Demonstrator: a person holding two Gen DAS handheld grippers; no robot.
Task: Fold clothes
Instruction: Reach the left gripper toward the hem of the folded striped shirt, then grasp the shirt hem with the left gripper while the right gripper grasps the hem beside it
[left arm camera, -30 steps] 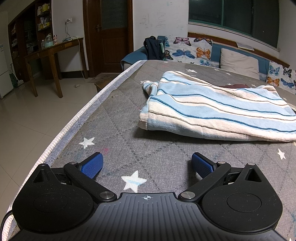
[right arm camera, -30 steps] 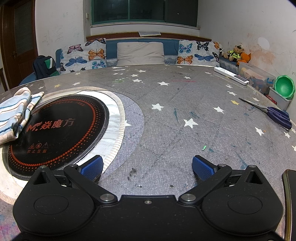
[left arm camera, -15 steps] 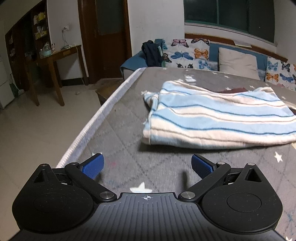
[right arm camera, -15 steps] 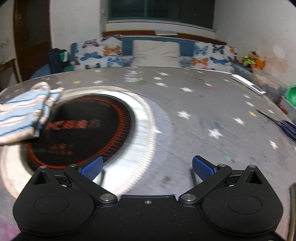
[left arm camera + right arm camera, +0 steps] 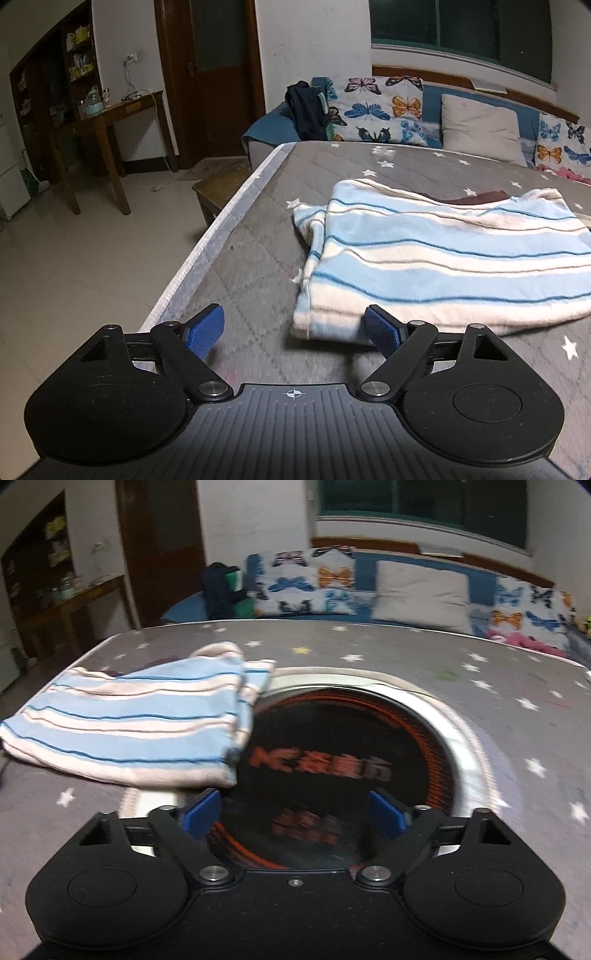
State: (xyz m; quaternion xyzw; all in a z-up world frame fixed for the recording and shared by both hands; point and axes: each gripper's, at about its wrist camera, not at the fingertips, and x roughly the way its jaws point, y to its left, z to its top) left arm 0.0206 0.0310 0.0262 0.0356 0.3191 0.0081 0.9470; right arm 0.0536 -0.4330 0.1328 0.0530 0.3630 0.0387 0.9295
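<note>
- Striped garment [image 5: 443, 258], pale blue and cream, lies in a loose, partly folded heap on the grey star-print table cover [image 5: 258, 258]; its far end overlaps the black round cooktop [image 5: 351, 757] set into the table.
- Left gripper [image 5: 293, 330] hovers just short of the garment's near corner. Its jaws have just been closing a little, yet they stand well spread and nothing lies between the blue pads [image 5: 382, 332]; the cloth edge sits just beyond them.
- Right gripper [image 5: 293, 814] hangs over the cooktop, near the garment's other near corner. Its jaws have also just been narrowing, remain spread and hold nothing. This view is blurred, so fine contact is hard to judge, though the pads look clear of the fabric.
- Judged from this, the step in hand is the approach: both tools are lining up on the near hem, one at each end, before any pinch.
- Next move probably calls for lowering each gripper until a pad slides under the hem, then pinching the layers together firmly.
- Care is needed to catch all layers at each corner, or the fold will come apart when lifted.
</note>
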